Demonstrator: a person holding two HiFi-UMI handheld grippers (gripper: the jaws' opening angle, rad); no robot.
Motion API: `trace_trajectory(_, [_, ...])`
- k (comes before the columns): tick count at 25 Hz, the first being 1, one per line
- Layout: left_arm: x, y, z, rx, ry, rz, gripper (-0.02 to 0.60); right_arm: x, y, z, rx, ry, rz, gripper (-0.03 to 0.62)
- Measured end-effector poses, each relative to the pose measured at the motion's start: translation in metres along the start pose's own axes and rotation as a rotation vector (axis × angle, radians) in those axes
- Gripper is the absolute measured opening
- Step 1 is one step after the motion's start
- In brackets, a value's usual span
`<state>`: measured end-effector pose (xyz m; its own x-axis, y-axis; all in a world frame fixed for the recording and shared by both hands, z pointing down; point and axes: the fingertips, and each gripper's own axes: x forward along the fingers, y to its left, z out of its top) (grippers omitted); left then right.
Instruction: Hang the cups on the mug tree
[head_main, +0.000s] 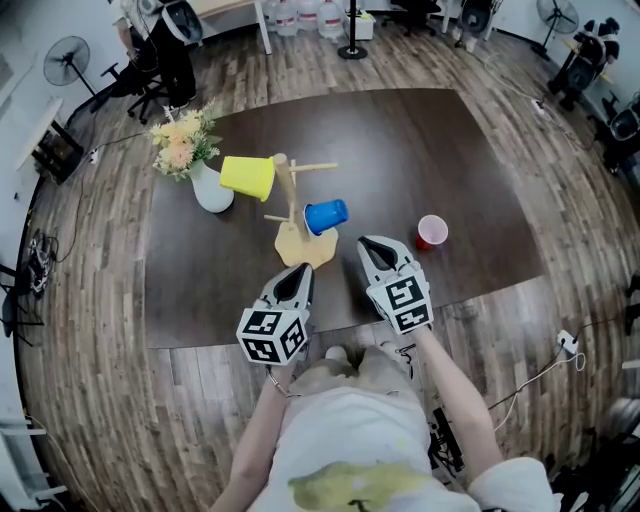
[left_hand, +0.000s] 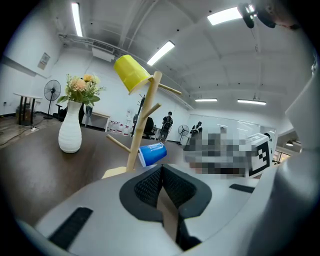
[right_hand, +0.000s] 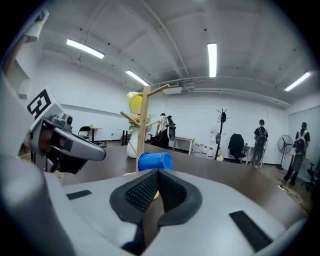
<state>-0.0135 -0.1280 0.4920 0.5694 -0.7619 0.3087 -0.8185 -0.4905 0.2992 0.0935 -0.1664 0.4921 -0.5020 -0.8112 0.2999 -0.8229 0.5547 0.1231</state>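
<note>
While closed (empty) | red cup (head_main: 432, 231) R of right hand-held gripper (head_main: 371, 241)

shells: we see a pale grey, smoothly moulded plastic left gripper (head_main: 303, 268) and a matching right gripper (head_main: 368, 243), each with flat black rectangular insets.
pads: we find black ribbed rubber pads (left_hand: 147, 187), wedge-shaped, set in black surrounds.
markings: white marker cubes (head_main: 272, 335) printed with black squares.
clothing: we wear a white short-sleeved top (head_main: 350, 440) with a yellow-green print, and pale beige trousers (head_main: 375, 370).
</note>
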Motion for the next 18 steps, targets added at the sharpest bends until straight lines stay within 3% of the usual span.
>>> trace_trajectory(9, [0.032, -0.048, -0.002, -0.005, 0.010, -0.020, 0.023, -0.041, -0.045, -0.034, 0.167, -0.001, -0.041, 0.021])
trace_trajectory(18, [0.063, -0.098, -0.012, -0.021, 0.032, -0.035, 0.023, -0.075, -0.086, -0.062, 0.237, 0.010, -0.052, 0.021])
